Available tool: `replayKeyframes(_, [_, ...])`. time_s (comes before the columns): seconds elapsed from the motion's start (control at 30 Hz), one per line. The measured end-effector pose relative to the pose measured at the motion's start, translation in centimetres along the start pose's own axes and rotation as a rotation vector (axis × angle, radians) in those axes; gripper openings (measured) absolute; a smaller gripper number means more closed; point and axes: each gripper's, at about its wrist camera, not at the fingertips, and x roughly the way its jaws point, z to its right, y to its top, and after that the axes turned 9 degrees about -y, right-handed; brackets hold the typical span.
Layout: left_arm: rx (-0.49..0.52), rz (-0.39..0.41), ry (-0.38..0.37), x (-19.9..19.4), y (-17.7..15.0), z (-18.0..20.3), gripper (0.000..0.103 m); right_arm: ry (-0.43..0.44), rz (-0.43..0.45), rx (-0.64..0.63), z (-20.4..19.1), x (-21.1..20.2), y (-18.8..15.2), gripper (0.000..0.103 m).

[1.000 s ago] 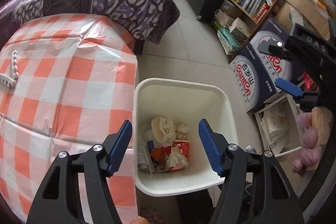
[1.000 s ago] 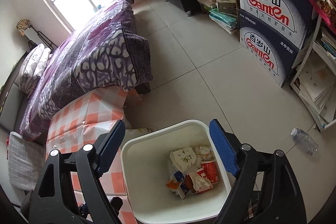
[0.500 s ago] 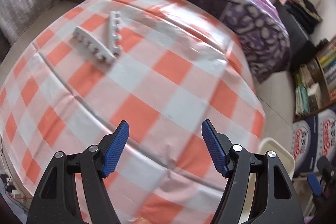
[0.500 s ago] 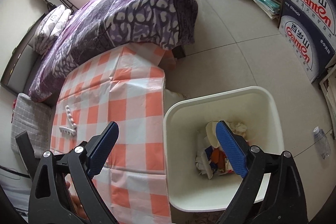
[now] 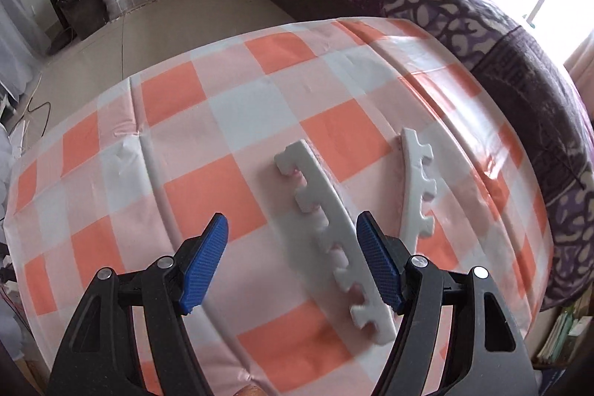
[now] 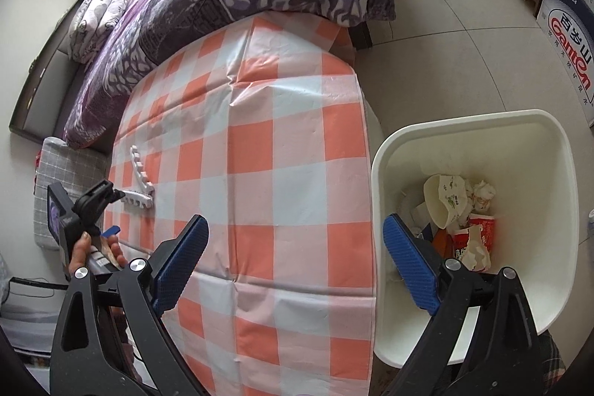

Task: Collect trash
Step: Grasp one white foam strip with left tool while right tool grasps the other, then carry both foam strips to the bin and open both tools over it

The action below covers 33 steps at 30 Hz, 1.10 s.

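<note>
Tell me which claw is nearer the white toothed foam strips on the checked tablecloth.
Left. The left claw hovers right over the white toothed foam strips; the right claw is across the table, beside the white plastic bin.

Both claws down-tilted, agape

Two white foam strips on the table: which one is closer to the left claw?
The longer foam strip, lying just ahead of the open left claw by its right pad. The shorter foam strip sits farther right, toward the bed.

The left tool hangs with jaws apart over two white foam strips on a checked tablecloth.
</note>
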Motion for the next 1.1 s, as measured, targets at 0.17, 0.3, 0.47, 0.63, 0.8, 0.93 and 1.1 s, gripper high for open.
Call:
replayKeyframes(0.17, [0.060,-0.030,-0.018,2.1,-0.1,0.3,0.059,-0.099,0.049,-0.091,-1.6,1.1,-0.4,0.091])
replayKeyframes(0.3, [0.242,-0.020,-0.049,1.4,-1.2,0.0,0.038,-0.147,0.043,-0.170,-4.0,2.8,0.4,0.091])
replayKeyframes(0.47, [0.337,-0.018,-0.085,0.2,-1.7,-3.7,0.033,-0.088,0.052,-0.306,-11.5,6.6,2.6,0.091])
replayKeyframes(0.63, [0.268,0.010,-0.079,-0.6,-0.7,-8.0,0.032,-0.006,0.057,-0.510,-22.7,11.7,3.5,0.091])
replayKeyframes(0.8, [0.248,0.040,-0.057,-2.1,-0.2,-10.7,0.032,-0.001,0.102,-0.678,-30.0,15.2,2.1,0.091])
replayKeyframes(0.93, [0.250,0.032,-0.036,-2.9,-0.5,-11.9,0.033,-0.040,0.226,-0.833,-32.6,15.4,0.2,0.069])
replayKeyframes(1.1, [0.217,0.038,-0.033,-3.8,-0.3,-12.3,0.033,-0.012,0.247,-0.871,-32.7,13.3,-1.0,0.022])
